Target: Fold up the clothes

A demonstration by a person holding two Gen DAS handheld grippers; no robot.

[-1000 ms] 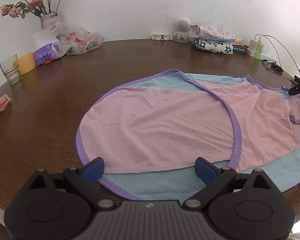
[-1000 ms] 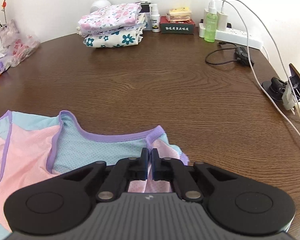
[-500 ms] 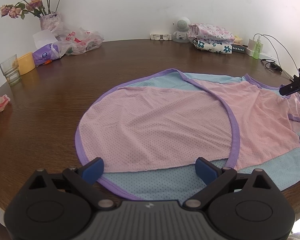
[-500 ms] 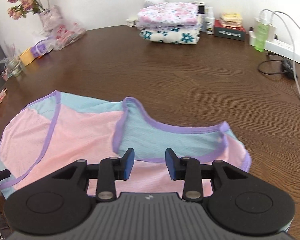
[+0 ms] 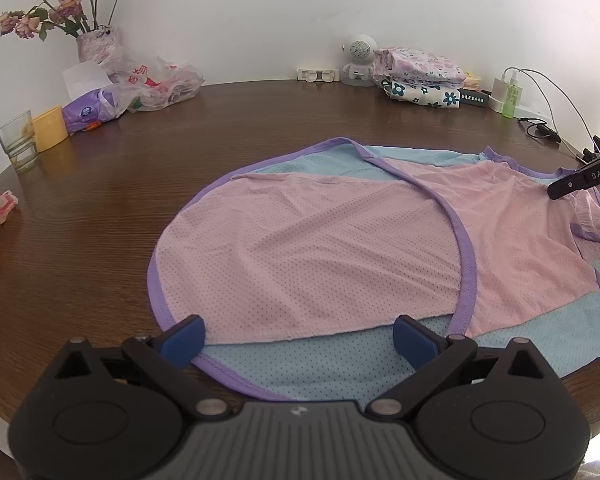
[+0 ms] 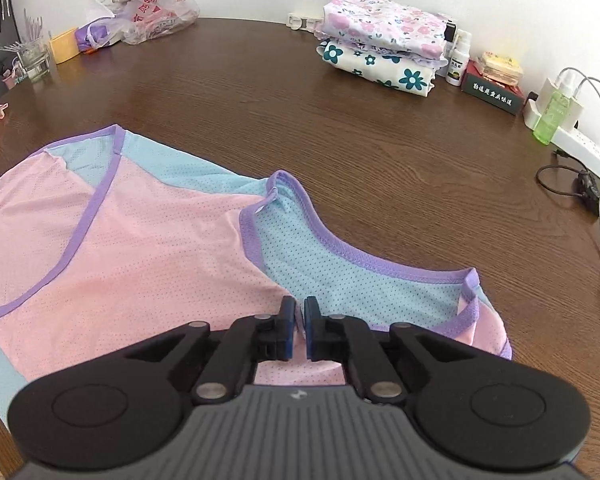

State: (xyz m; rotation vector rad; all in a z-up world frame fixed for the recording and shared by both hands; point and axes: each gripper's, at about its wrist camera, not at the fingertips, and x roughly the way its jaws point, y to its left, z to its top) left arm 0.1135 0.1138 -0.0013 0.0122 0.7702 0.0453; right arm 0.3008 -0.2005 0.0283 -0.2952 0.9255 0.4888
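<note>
Wooden surface (image 6: 340, 152) carries mesh garment (image 6: 140, 256) flat; right gripper (image 6: 296, 320) jaws apparently pinch its pink fabric for folding; left gripper (image 5: 296, 332) jaws released.

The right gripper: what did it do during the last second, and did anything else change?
The right gripper let go of the purple-edged shoulder strap, opened, shifted toward the garment's pink front panel, rolled, and is shut again, pinching pink fabric there. The left gripper stayed open over the hem; the garment stayed flat on the table.
</note>
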